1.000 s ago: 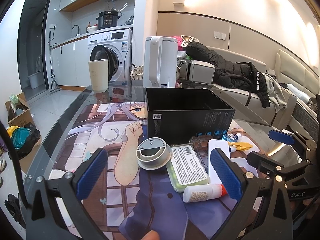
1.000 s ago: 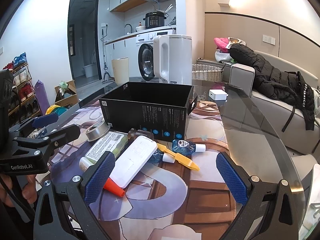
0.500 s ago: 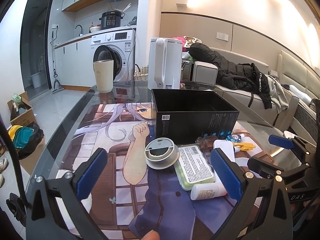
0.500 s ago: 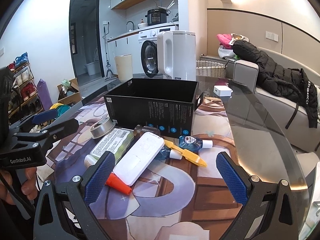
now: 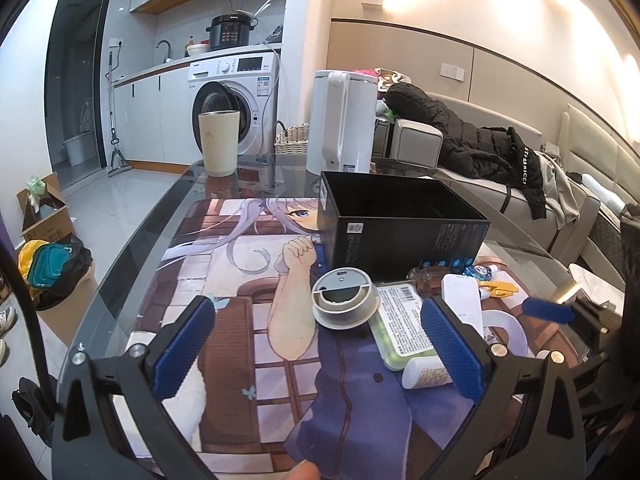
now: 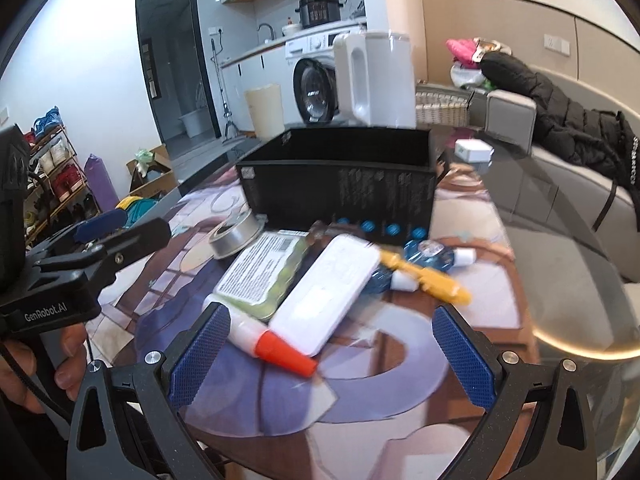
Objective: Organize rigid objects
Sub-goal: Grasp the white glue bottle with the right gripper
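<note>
An open black box (image 5: 404, 224) (image 6: 340, 184) stands on the printed mat. In front of it lie a grey round tin (image 5: 345, 303) (image 6: 236, 234), a green case with a white label (image 5: 402, 326) (image 6: 264, 270), a white flat device (image 5: 460, 304) (image 6: 328, 292), a white glue bottle with an orange cap (image 6: 272, 346) (image 5: 426, 372), a yellow tool (image 6: 424, 276) and a small blue bottle (image 6: 434, 252). My left gripper (image 5: 316, 350) is open above the mat, just short of the tin. My right gripper (image 6: 330, 356) is open, close over the glue bottle and white device.
A white kettle (image 5: 344, 124) and a beige cup (image 5: 219, 142) stand behind the box. A small white charger (image 6: 472, 151) lies on the glass table (image 5: 132, 256) at the right. A sofa with a black jacket (image 5: 480, 152) is beyond the table's right edge.
My left gripper has shifted left, so the objects sit further right in its view. My right gripper has moved forward and down toward the glue bottle and white device.
</note>
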`<action>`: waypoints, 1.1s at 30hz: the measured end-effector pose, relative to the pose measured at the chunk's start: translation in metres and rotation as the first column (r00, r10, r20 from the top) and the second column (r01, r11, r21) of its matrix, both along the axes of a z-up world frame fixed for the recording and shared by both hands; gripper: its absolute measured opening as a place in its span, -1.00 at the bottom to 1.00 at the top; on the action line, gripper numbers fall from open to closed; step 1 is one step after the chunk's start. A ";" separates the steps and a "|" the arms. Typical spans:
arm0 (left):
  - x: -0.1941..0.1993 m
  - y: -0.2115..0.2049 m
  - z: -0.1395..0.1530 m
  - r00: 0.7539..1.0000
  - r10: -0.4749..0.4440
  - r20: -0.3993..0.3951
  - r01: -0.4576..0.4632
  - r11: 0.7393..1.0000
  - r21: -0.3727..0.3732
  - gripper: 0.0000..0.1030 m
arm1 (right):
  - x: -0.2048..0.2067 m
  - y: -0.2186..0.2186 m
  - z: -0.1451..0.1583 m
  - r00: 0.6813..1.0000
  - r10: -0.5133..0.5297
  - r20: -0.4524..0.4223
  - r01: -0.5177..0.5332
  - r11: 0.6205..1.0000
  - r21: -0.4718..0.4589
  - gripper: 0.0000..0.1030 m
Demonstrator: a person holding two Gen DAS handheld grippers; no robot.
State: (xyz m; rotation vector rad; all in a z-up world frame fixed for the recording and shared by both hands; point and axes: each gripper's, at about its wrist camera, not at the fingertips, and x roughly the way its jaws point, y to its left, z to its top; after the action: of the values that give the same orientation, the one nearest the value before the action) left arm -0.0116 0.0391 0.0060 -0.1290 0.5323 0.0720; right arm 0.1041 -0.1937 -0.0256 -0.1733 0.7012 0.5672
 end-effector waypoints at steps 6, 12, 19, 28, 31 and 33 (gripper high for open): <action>-0.005 0.008 -0.002 1.000 0.014 -0.004 -0.014 1.000 -0.002 1.00 | -0.003 0.019 -0.013 0.999 -0.006 -0.037 0.005 0.999 -0.039 0.99; -0.008 0.019 -0.003 0.999 0.032 -0.010 -0.032 0.999 -0.005 1.00 | -0.007 0.034 -0.021 0.997 -0.038 -0.066 0.036 0.999 -0.037 0.99; -0.009 0.029 -0.007 0.998 0.056 -0.028 -0.057 0.998 -0.016 1.00 | -0.011 0.051 -0.026 0.992 -0.104 -0.065 0.100 0.993 -0.064 0.99; -0.007 0.030 -0.009 0.998 0.045 -0.040 -0.046 0.998 -0.032 1.00 | -0.012 0.041 -0.027 0.990 -0.137 -0.025 0.133 0.984 -0.118 0.99; -0.005 0.024 -0.009 0.998 0.034 -0.046 -0.035 0.999 -0.025 1.00 | -0.014 0.029 -0.028 0.988 -0.153 0.000 0.152 0.980 -0.131 0.99; -0.003 0.020 -0.010 0.998 0.025 -0.050 -0.026 0.999 -0.022 1.00 | -0.013 0.020 -0.029 0.985 -0.172 0.007 0.171 0.977 -0.124 0.99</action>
State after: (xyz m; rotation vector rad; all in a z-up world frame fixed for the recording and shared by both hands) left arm -0.0146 0.0592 -0.0038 -0.1567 0.5810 0.0946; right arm 0.0910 -0.1740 -0.0542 -0.2256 0.7476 0.3590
